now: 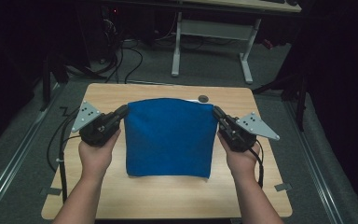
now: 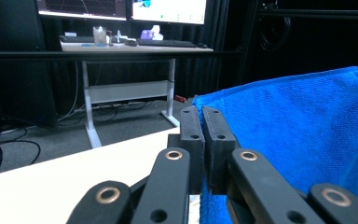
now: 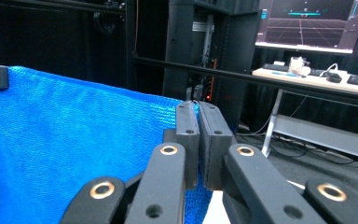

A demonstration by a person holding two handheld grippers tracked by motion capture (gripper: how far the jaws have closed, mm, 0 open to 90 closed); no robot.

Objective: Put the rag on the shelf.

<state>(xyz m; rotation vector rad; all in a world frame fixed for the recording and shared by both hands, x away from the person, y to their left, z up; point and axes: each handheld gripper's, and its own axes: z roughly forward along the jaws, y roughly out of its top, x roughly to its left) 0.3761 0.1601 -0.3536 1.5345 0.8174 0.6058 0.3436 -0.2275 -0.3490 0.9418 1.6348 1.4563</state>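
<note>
A blue cloth (image 1: 169, 137) hangs stretched over the middle of the wooden counter (image 1: 168, 196), held up by its two top corners. The left tongs (image 1: 121, 112) are pinched tight on the cloth's left corner, the right tongs (image 1: 217, 113) clamped on the right one; each pair's jaws meet w/ only fabric between. A person's hands (image 1: 95, 156) grip both tools from the near side. A small dark round object (image 1: 203, 98) sits on the counter just behind the cloth's top edge, partly hidden. Beyond the counter: a white-legged desk (image 2: 130, 46) w/ keyboard (image 2: 165, 43), lit monitors (image 2: 168, 10) & cables (image 1: 121, 60) across the grey floor.
</note>
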